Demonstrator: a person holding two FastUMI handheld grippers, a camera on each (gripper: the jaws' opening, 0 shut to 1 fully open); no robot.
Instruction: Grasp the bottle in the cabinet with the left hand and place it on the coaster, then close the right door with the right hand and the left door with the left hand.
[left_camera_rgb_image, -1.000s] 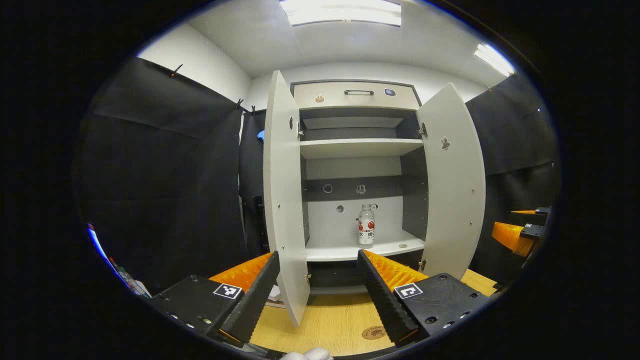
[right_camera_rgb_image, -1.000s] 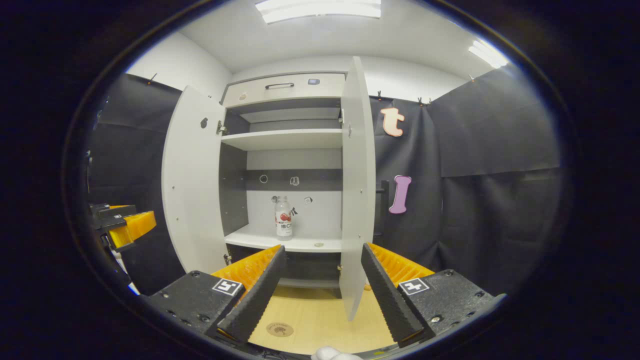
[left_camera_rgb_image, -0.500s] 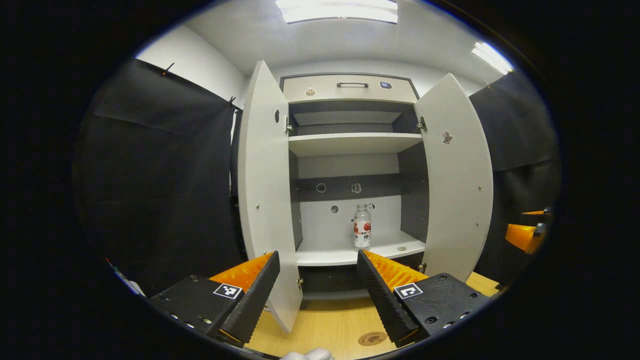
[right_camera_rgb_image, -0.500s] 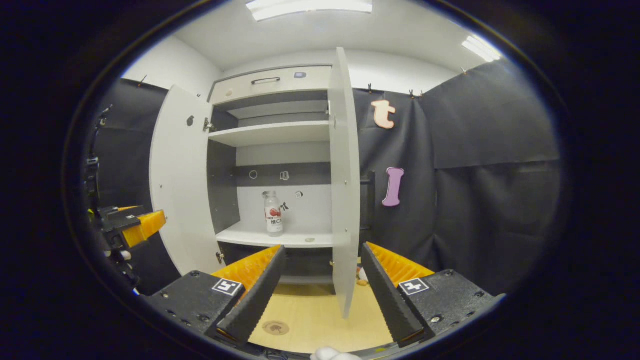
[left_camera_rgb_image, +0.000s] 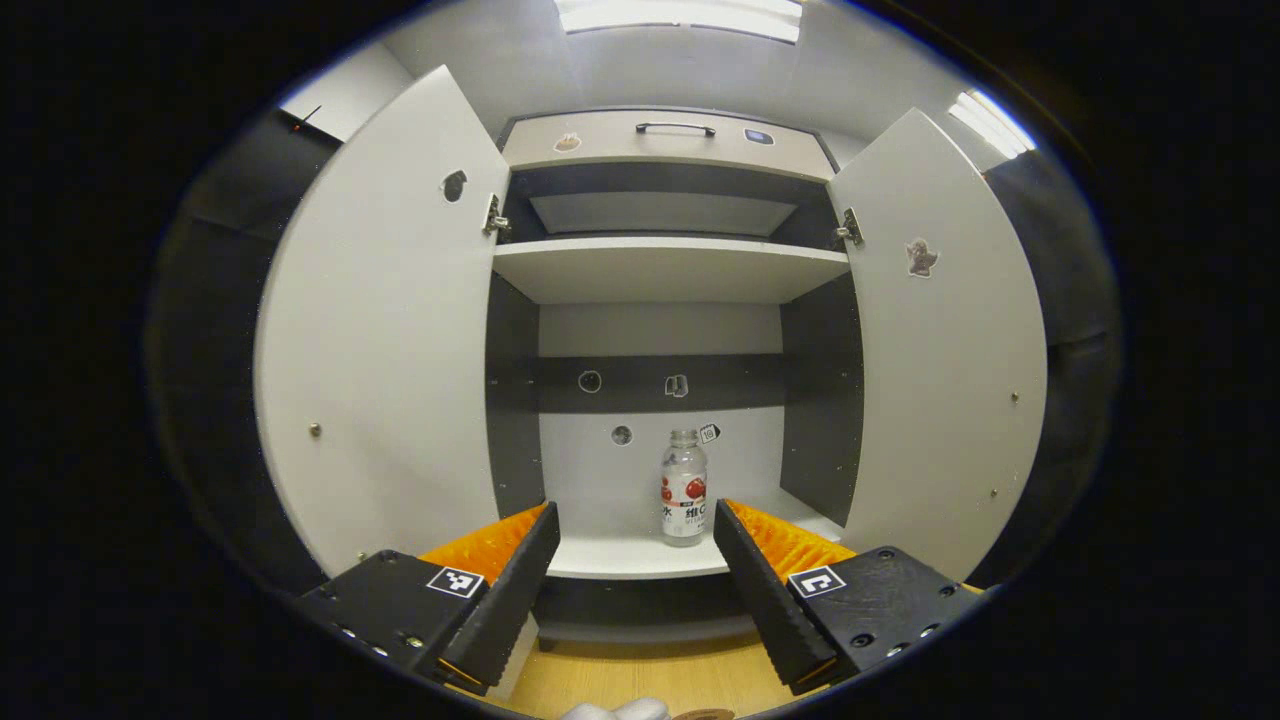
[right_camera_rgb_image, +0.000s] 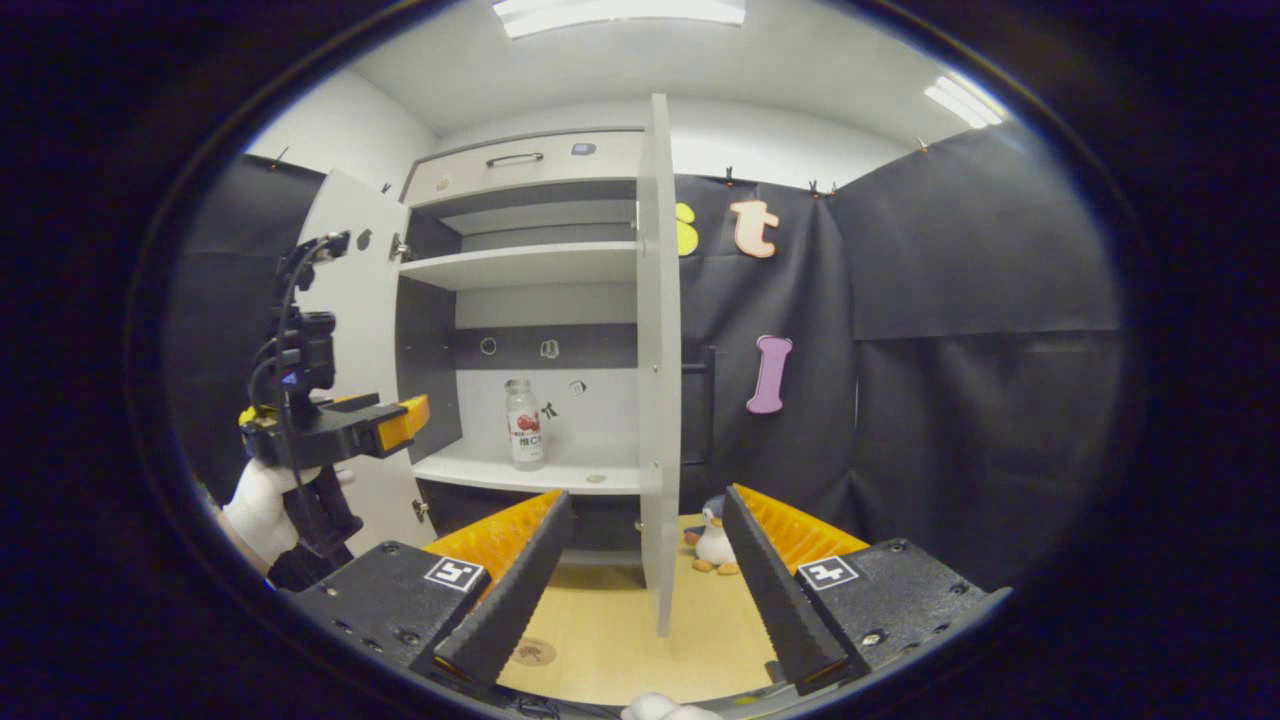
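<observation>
In the left gripper view, the left tongs (left_camera_rgb_image: 632, 560) sit at the bottom centre of the frame, spread wide with nothing between them, aimed into the open cabinet (left_camera_rgb_image: 665, 260). The bottle (left_camera_rgb_image: 684, 488) stands upright on the lower shelf (left_camera_rgb_image: 620, 556), just right of centre in the frame, close to the inner edge of the right-hand finger but apart from it. It is clear, with a red-and-white label. The left door (left_camera_rgb_image: 385, 330) fills the left part of the frame and the right door (left_camera_rgb_image: 940, 340) the right part, both swung open. An upper shelf (left_camera_rgb_image: 668, 270) crosses the cabinet above, and a drawer with a dark handle (left_camera_rgb_image: 675, 128) sits at the top. A strip of wooden surface (left_camera_rgb_image: 620, 680) shows at the bottom.

In the right gripper view, the right tongs (right_camera_rgb_image: 640, 570) are at the bottom centre, also spread and holding nothing. The right door (right_camera_rgb_image: 658, 350) stands edge-on in the middle of the frame, above the gap between the fingers. The bottle (right_camera_rgb_image: 522, 424) is left of centre on the lower shelf (right_camera_rgb_image: 530, 474). At the left edge, a white-gloved hand (right_camera_rgb_image: 262, 505) holds the left tongs (right_camera_rgb_image: 400, 422) in front of the left door (right_camera_rgb_image: 345, 330); how they stand there I cannot tell. The round coaster (right_camera_rgb_image: 531, 653) lies on the wooden surface (right_camera_rgb_image: 620, 640) at the bottom, beside the left-hand finger. A small penguin toy (right_camera_rgb_image: 713, 538) stands on the surface right of the door edge.
</observation>
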